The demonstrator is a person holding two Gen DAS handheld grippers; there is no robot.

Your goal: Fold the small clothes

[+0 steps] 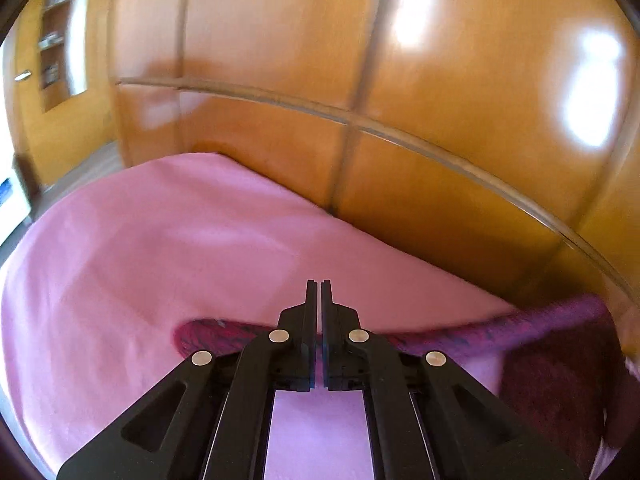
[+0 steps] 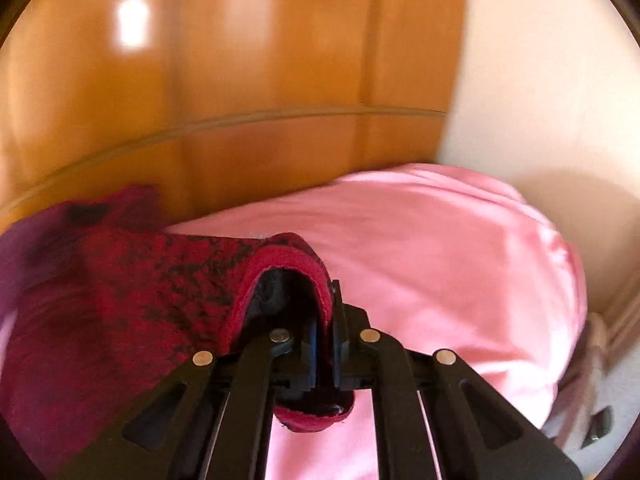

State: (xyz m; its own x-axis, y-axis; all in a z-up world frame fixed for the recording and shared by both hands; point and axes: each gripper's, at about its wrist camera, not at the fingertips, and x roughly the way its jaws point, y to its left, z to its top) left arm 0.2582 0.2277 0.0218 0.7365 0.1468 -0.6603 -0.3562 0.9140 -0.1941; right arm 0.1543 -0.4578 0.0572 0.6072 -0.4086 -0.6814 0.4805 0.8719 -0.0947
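Observation:
A small red and black patterned garment hangs over the pink bed sheet. My right gripper is shut on its thick red hem, which folds over the fingers and hides the left fingertip. In the left wrist view the same garment stretches as a dark magenta band behind my left gripper, from its left end on the sheet to a hanging part at the far right. The left jaws stand nearly together; whether cloth is pinched between them is hidden.
A glossy wooden wardrobe runs along the far side of the bed. A cream wall stands at the right. Open shelves show at the far left. The bed edge drops off at the right.

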